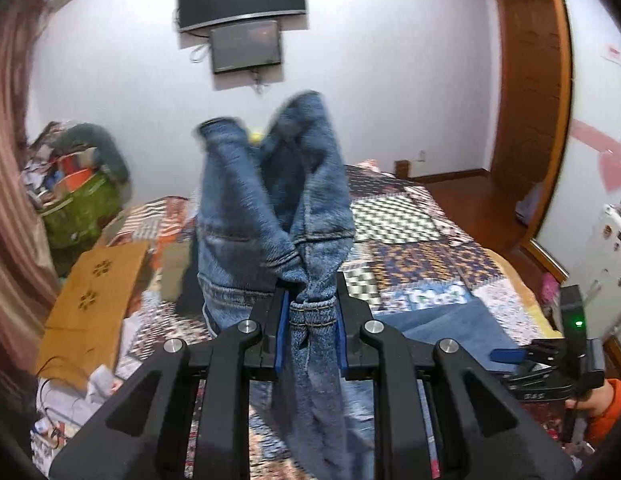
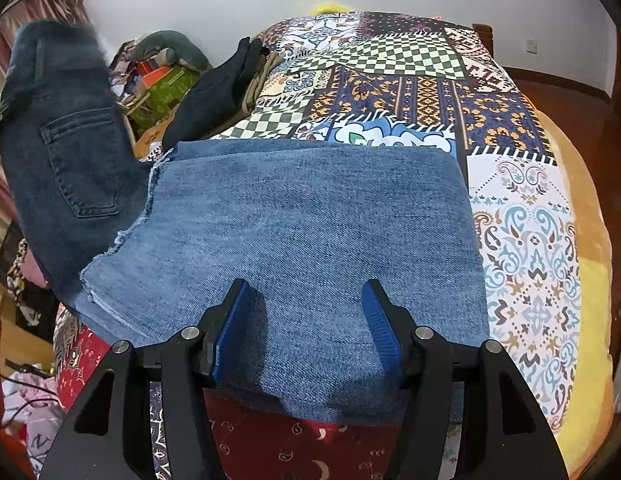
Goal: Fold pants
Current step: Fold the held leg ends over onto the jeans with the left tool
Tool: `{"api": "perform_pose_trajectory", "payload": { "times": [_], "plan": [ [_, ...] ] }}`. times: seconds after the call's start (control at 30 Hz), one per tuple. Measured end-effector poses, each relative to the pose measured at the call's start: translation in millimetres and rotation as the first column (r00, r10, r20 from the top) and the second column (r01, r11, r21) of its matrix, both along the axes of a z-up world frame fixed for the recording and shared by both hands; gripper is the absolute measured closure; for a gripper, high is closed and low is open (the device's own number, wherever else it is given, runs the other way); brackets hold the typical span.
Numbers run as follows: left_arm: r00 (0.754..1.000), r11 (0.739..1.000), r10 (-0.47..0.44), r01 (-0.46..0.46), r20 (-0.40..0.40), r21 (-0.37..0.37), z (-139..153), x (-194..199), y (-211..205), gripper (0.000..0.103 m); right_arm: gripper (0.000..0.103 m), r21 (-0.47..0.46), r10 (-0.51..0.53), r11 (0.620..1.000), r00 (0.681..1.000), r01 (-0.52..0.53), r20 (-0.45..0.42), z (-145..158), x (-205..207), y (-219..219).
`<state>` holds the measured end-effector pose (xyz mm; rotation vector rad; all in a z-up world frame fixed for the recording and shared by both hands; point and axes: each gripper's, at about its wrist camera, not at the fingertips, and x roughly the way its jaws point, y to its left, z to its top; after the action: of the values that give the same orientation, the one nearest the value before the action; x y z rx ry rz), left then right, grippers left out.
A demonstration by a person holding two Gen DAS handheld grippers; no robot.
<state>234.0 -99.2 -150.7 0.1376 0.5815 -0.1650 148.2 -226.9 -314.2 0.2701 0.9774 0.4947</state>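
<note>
Left gripper (image 1: 310, 320) pinching a bunched waistband of the jeans (image 1: 278, 200) lifted above the patchwork bedspread (image 1: 410, 240), right gripper (image 2: 306, 320) spread wide over the flat folded legs, pads not pressing the denim

A bed (image 2: 526, 216) covered with a patchwork quilt (image 2: 390, 92) of checks and paisley carries everything. Folded blue jeans (image 2: 310, 232) lie flat on its near part, frayed hems to the left. A stack of dark and khaki folded clothes (image 2: 230, 88) sits at the far left edge.
</note>
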Motion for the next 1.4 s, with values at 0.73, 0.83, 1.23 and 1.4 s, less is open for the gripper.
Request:
{"api": "perform_pose_trajectory", "payload": {
  "times": [0.73,0.83,1.23,1.4],
  "plan": [
    [0.947,0.955,-0.297,0.293,-0.122,-0.049,-19,22,-124,0.086,0.047,0.083,0.004,0.997,1.0,-0.004,0.002,-2,-2,-6],
    [0.94,0.947,-0.319,0.312,-0.124,-0.072,-19,22,-131,0.086,0.047,0.085,0.002,0.996,1.0,-0.002,0.0,-2,-2,-6],
    [0.871,0.904,-0.424,0.423,-0.248,-0.058,-73,13,-181,0.086,0.047,0.069,-0.098,0.993,0.995,0.099,-0.013,7,-25,-46],
    [0.847,0.893,-0.434,0.45,-0.306,-0.02,-89,2,-189,0.085,0.047,0.054,-0.171,0.984,0.985,0.173,-0.036,9,-48,-76]
  ]
}}
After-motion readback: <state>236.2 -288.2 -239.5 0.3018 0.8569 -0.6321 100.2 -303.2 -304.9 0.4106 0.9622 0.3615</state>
